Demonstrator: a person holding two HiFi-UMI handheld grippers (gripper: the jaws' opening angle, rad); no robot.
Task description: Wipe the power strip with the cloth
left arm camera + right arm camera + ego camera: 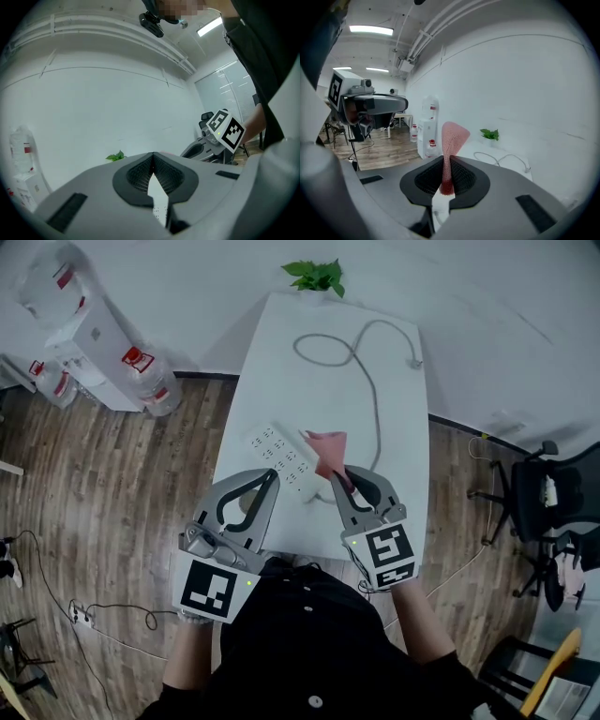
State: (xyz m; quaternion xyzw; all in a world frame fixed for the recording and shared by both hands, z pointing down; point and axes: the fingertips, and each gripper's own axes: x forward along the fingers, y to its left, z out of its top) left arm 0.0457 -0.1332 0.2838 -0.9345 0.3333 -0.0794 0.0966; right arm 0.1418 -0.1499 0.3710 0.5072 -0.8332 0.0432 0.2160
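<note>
The near end of the white bench is hidden behind both tools and the person's dark-clad torso. Whether the cloth actually touches the power strip cannot be told from the head view; it stands just beside the strip's right end. In the left gripper view only a pale sliver with small dots shows through the gap below the pads, too little to name with certainty. The power strip is a flat white bar with rows of sockets, lying aslant near the middle of the bench. Its grey cable runs up the bench in loose loops to a plug near the far right edge. A leafy green plant sits at the far end. The cloth is pink with a fine mesh weave, bunched into a cone that fans out above the pads. The right claw is clamped on the narrow end of the cloth between its ribbed black pads. The left claw is closed tip to tip with nothing in it, poised just over the strip's near side.
</note>
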